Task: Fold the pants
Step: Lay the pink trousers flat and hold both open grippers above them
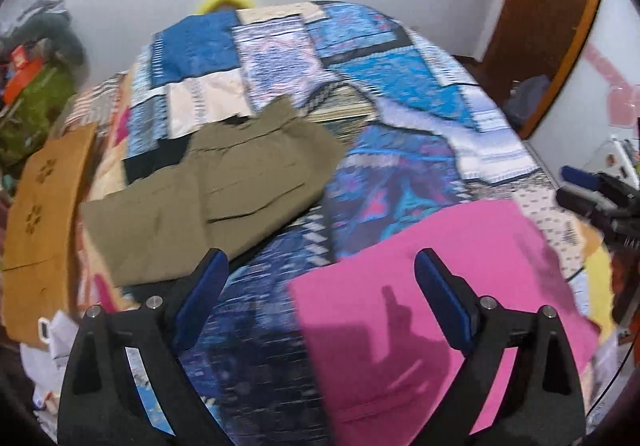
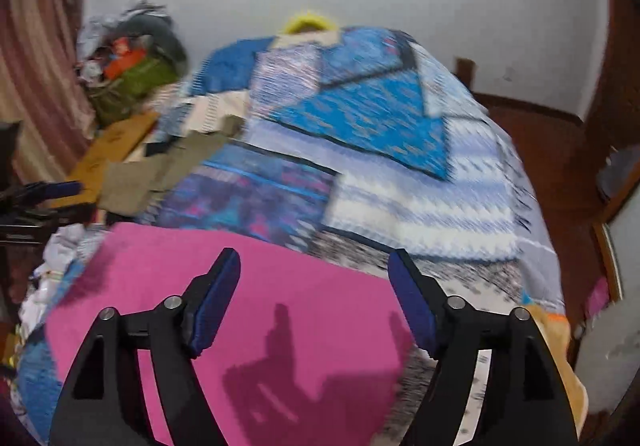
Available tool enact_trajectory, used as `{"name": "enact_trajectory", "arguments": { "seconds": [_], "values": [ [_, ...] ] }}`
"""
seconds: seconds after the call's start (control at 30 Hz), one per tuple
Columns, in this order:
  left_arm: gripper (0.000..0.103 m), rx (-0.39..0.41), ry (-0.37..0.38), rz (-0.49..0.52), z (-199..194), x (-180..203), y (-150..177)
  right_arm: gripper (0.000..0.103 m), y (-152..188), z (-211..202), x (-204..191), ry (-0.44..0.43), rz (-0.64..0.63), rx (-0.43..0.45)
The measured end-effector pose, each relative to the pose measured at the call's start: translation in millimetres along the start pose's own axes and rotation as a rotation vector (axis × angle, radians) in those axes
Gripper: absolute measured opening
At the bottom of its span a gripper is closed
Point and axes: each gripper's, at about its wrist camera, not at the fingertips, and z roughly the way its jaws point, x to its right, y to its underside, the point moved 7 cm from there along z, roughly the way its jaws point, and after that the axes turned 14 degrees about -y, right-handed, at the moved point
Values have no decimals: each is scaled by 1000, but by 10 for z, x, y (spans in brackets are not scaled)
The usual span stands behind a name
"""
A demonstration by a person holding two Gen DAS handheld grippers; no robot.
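Left gripper (image 1: 320,286): its blue-padded fingers (image 1: 202,300) stood wide apart and held nothing; the patterned bedspread (image 1: 384,66) showed in the gap between them.

Right gripper (image 2: 314,286): its fingers (image 2: 218,296) were likewise spread and empty, hanging over pink cloth.

Pink pants (image 1: 436,286): a flat pink rectangle lay on the bedspread under and ahead of the left gripper's right finger; in the right wrist view the pink pants (image 2: 256,286) filled the span between both fingers and ran out past the left one. They looked already folded, though motion blur hid the seams and the waistband.

Olive pants (image 1: 224,182): a second folded garment lay ahead of the left gripper's left finger and off to that side, its near corner just beside the fingertip. From the right wrist view the olive pants (image 2: 160,174) sat well ahead and to the left.

Which piece the task meant: I could not tell from these views.

Handling, as a judgement: both were probably light, limp cloth with no stiffness, likely to sag and to slip on the bedspread if dragged. The olive fabric looked heavier, with pockets that would add bulk at a crease.

Where to take hold: best pinched at two corners of one short edge, one gripper on each, the fingers closing through all layers so the stack lifted as one.

Risk: a grip on the top layer alone would probably peel the fold open.
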Motion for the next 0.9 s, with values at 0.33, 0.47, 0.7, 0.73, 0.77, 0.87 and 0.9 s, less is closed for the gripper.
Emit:
{"name": "enact_trajectory", "arguments": {
  "seconds": [0.33, 0.47, 0.7, 0.73, 0.77, 0.87, 0.9],
  "values": [
    [95, -140, 77, 71, 416, 460, 32, 80, 79, 743, -365, -139, 3, -145],
    [97, -207, 83, 109, 630, 528, 232, 81, 311, 976, -403, -156, 7, -253],
    [99, -184, 102, 119, 550, 477, 344, 81, 374, 900, -372, -191, 12, -249],
    [99, -180, 97, 122, 527, 469, 350, 81, 386, 880, -375, -194, 9, -251],
    [99, -175, 90, 126, 495, 460, 365, 81, 412, 849, -386, -191, -1, -253],
    [99, -178, 85, 136, 424, 451, 429, 81, 513, 747, -412, -164, -31, -262],
    [99, -175, 78, 138, 383, 441, 470, 81, 553, 712, -413, -161, -27, -266]
  ]
}}
